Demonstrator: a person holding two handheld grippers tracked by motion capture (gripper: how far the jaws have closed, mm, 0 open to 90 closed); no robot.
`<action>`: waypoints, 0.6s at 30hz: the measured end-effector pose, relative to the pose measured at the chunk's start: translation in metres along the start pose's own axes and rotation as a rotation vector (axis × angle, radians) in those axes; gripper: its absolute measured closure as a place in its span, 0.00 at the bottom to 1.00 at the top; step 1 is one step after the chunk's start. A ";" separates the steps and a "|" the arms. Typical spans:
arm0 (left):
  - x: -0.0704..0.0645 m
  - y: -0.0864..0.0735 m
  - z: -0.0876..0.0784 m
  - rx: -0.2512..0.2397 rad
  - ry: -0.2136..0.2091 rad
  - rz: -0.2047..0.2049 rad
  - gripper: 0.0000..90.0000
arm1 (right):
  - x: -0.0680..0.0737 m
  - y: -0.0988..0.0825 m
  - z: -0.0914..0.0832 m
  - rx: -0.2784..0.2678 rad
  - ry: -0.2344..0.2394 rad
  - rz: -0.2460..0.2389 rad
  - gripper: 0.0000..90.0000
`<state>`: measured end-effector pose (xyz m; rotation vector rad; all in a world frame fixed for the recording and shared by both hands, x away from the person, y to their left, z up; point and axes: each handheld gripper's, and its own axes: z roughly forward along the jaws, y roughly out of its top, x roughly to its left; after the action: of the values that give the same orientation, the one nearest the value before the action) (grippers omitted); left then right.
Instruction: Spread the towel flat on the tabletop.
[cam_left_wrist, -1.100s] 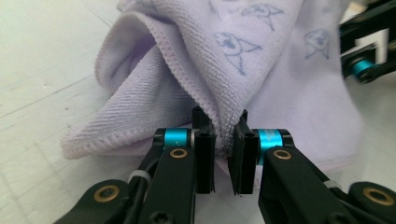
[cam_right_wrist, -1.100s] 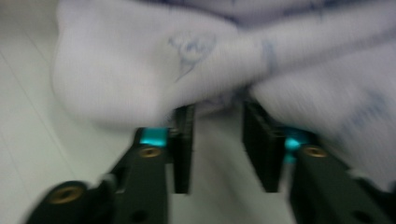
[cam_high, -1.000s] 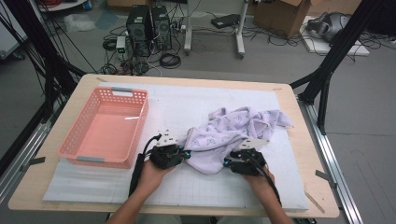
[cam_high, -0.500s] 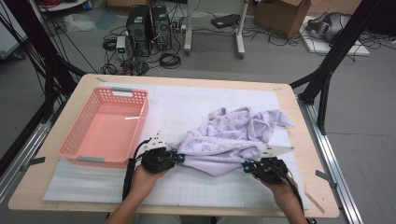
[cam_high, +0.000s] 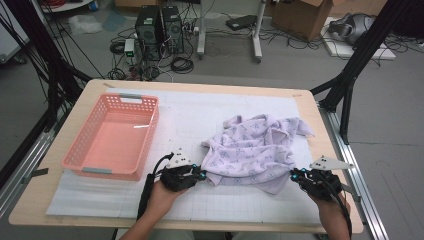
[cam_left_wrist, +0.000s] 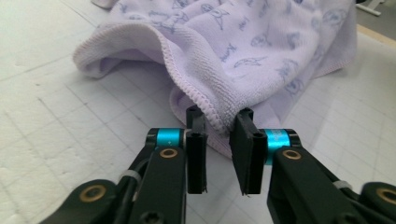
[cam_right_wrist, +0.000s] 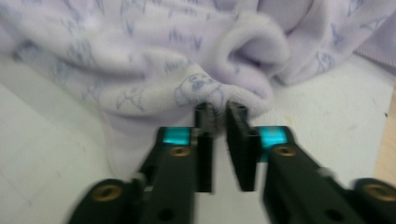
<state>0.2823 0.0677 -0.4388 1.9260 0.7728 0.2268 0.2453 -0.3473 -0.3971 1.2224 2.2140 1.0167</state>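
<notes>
Lavender printed towel (cam_high: 257, 150) lies crumpled on the white mat (cam_high: 220, 112), at 3 o'clock of the pink basket (cam_high: 112, 135), its long axis roughly 9-to-3 between both hands. Left gripper (cam_high: 199, 174) at the towel's 8 o'clock corner, jaws narrow, pinching the hemmed edge (cam_left_wrist: 212, 109). Right gripper (cam_high: 296, 176) at the 4 o'clock corner, jaws narrow and just reopened slightly, a bunched fold (cam_right_wrist: 243, 95) nipped at the tips. Likely next: pull corners apart to spread.
</notes>
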 end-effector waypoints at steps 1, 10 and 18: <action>0.000 0.000 0.000 -0.005 0.008 0.009 0.90 | 0.000 0.001 0.000 -0.021 -0.001 0.013 0.80; 0.001 0.002 -0.010 -0.058 0.001 -0.006 0.94 | -0.002 -0.006 0.031 -0.019 0.042 0.075 0.65; -0.006 -0.004 -0.048 -0.127 -0.005 -0.020 0.94 | 0.005 -0.012 0.004 0.036 0.160 -0.014 0.93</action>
<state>0.2533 0.1006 -0.4178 1.7981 0.7563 0.2523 0.2386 -0.3454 -0.4088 1.1758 2.3680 1.1092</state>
